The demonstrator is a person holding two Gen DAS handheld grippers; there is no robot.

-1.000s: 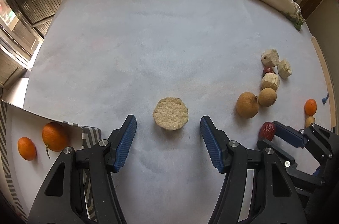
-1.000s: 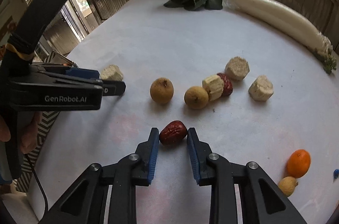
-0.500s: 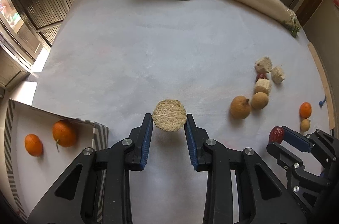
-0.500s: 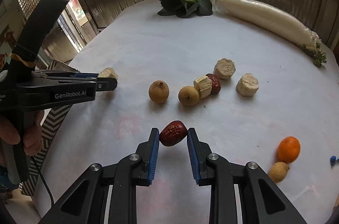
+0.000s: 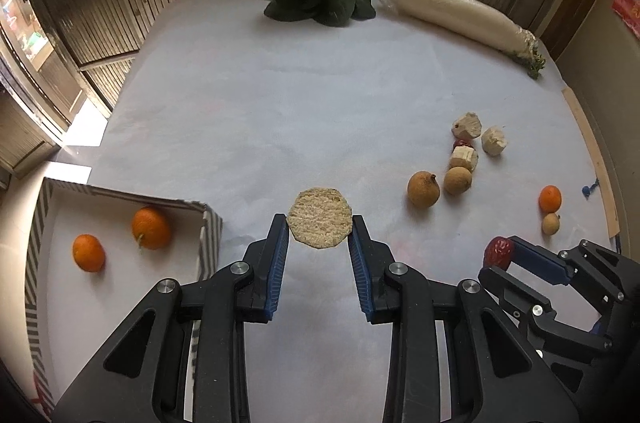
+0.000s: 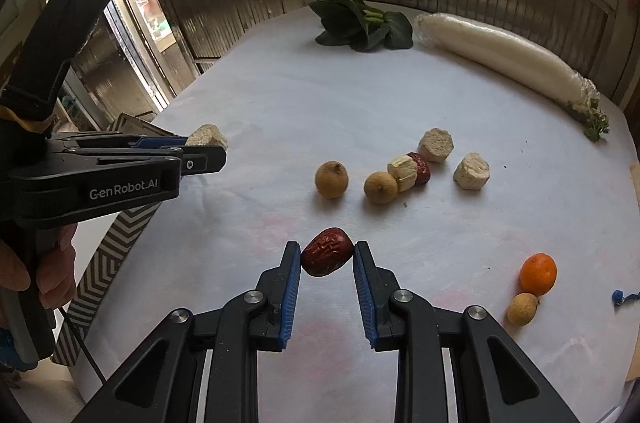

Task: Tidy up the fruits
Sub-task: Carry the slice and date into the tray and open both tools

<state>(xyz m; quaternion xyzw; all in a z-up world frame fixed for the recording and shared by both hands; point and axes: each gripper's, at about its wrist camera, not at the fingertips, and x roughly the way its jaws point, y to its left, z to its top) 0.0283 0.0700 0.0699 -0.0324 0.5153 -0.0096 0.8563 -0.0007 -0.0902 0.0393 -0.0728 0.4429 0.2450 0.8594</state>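
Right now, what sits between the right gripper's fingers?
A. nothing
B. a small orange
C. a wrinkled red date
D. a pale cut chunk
C: in the right wrist view the right gripper is shut on the wrinkled red date, its blue pads pressing both sides, while the small orange lies apart on the table.

Your left hand-held gripper [image 5: 319,232] is clamped tight and angled down, your right hand-held gripper [image 6: 327,256] likewise, fingers [image 6: 52,273] wrapping the left handle.
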